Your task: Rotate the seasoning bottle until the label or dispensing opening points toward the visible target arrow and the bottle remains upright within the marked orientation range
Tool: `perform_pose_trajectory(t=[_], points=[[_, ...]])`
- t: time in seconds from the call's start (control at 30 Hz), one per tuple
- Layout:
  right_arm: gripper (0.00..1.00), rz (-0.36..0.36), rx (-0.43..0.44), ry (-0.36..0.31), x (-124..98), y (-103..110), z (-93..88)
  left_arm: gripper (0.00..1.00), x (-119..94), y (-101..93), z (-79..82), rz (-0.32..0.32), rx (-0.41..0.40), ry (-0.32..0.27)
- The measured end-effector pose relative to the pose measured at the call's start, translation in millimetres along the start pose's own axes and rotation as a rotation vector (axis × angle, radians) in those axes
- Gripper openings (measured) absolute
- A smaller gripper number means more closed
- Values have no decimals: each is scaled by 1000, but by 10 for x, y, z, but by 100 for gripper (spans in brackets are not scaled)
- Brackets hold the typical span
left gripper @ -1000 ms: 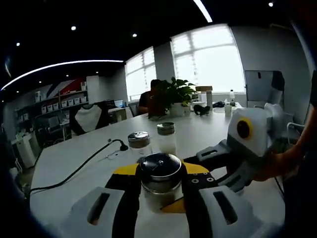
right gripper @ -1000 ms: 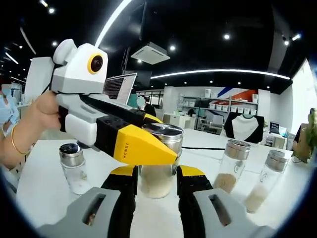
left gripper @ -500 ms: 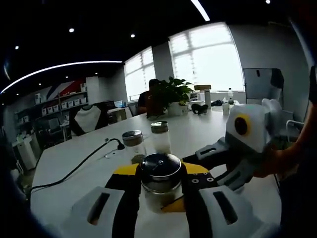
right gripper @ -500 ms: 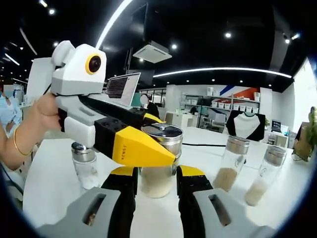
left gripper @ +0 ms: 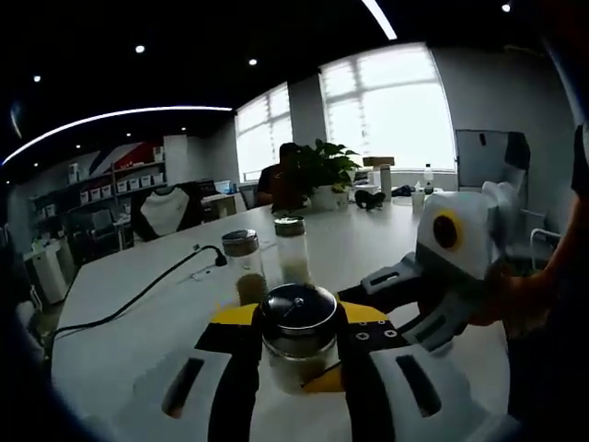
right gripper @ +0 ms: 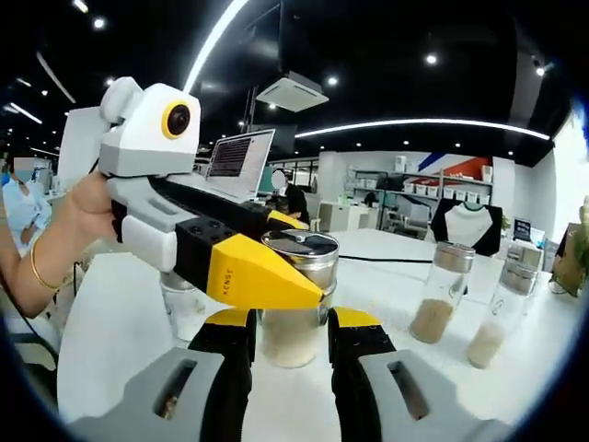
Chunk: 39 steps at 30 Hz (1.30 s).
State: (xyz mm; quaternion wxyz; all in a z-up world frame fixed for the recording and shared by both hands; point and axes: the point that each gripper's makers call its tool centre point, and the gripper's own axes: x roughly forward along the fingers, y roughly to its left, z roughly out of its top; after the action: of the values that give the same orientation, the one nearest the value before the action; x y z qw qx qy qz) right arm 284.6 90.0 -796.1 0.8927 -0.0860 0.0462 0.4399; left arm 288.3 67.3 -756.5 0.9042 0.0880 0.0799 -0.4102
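Seasoning bottle [right gripper: 293,304] lower centre of both views, upright on white table [right gripper: 110,322]. Glass body, metal cap: likely rigid, slippery, breakable. Right gripper [right gripper: 289,343] clamps body; left gripper [left gripper: 296,345] clamps near cap. Grip body low, moderate squeeze.

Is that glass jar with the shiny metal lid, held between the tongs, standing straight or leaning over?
Upright. The glass seasoning jar with the metal lid has vertical sides and a level lid, gripped between both tongs.

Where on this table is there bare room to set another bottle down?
Bare table lies between the black cable and the left tool. It is crowded around the gripped bottle, and two jars stand to its right.
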Motion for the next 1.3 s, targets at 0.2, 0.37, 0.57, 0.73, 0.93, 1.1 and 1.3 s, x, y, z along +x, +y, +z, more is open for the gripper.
perform_pose_trajectory(t=[0.2,0.37,0.57,0.73,0.93,1.1,1.3], points=[[29,13,5,4,-43,67,-29,33,-54,-58,-47,7,3,2],[29,28,6,12,-108,141,-66,33,-94,-135,-77,9,-10,-2],[29,37,7,25,-161,181,-123,33,-101,-218,-122,13,-6,9],[29,53,13,37,-196,213,-179,33,-106,-282,-176,14,-27,12],[29,66,12,42,-212,243,-207,33,-118,-284,-204,26,-44,11],[29,85,27,51,-249,282,-241,33,-125,-329,-235,34,-77,21],[29,96,54,68,-315,344,-326,33,-136,-375,-317,27,-98,46]])
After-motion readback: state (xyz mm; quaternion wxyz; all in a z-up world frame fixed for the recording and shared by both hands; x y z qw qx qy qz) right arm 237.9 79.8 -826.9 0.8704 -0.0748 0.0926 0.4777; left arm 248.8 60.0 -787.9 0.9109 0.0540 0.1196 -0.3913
